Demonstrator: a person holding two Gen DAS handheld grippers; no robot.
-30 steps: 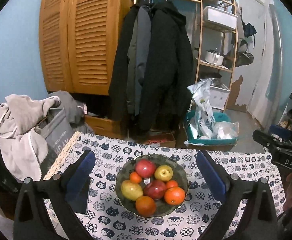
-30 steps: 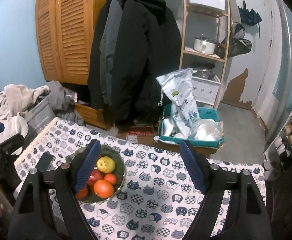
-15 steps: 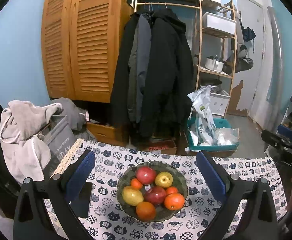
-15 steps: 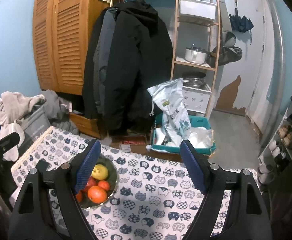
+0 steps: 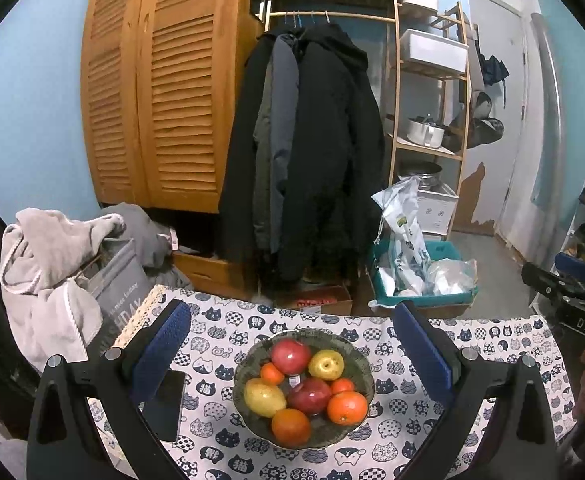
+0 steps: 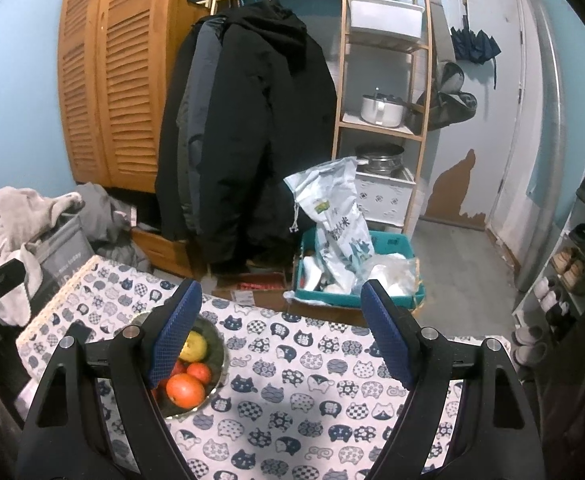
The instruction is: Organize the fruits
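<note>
A dark glass bowl (image 5: 366, 368) sits on the cat-print tablecloth (image 5: 492, 364) and holds several fruits: a red apple (image 5: 291, 356), a yellow apple (image 5: 326, 364), a yellow pear (image 5: 264, 397), a second red apple (image 5: 309, 396) and oranges (image 5: 347, 407). My left gripper (image 5: 292, 344) is open and empty, raised above and behind the bowl, which sits between its fingers. My right gripper (image 6: 280, 332) is open and empty over the cloth, to the right of the bowl (image 6: 216, 350), whose left half its left finger hides.
A black phone (image 5: 168, 404) lies on the cloth left of the bowl. A laundry bag with clothes (image 5: 72, 280) stands past the table's left edge. Behind the table are hanging coats (image 5: 312, 152), a teal crate (image 5: 424, 280) and a shelf rack (image 5: 428, 120).
Both grippers have risen and drawn back from the table, so the bowl sits lower and smaller in both views. Both stay open. The fruit has not moved.
</note>
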